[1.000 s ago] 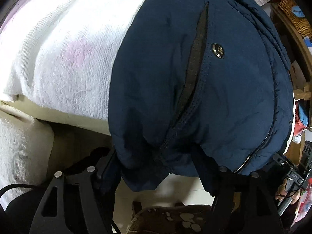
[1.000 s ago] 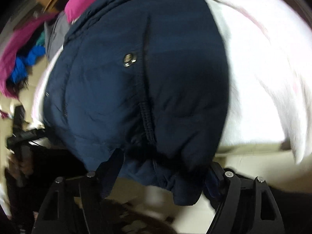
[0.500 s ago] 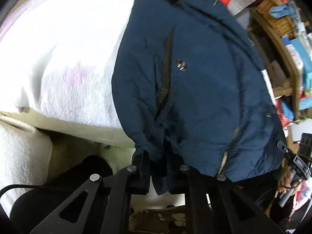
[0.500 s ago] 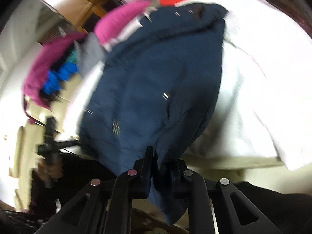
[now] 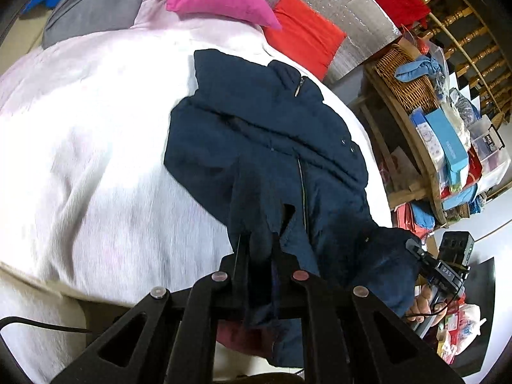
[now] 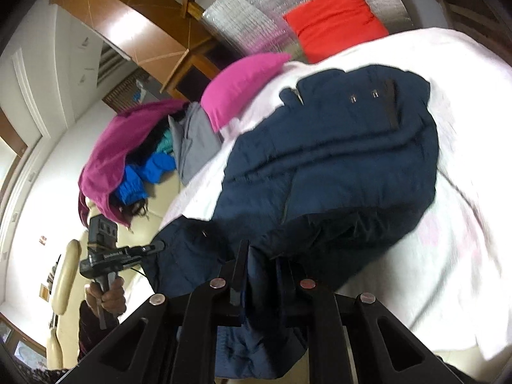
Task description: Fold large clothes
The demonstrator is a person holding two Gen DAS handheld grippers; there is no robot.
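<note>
Since a second ago you have closed both sets of jaws and lifted, so your left gripper (image 5: 259, 240) and right gripper (image 6: 260, 256) each pinch the navy jacket's (image 5: 256, 147) near hem above the white bedspread (image 5: 96, 160), ready to fold away.

No text or label is sharp enough to read.

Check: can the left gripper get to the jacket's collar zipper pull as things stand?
Probably not yet. The left gripper is shut on the navy jacket at its near hem, so it is occupied. The zipper pull lies uncovered at the far end, on the white cover; nothing blocks it otherwise.
</note>
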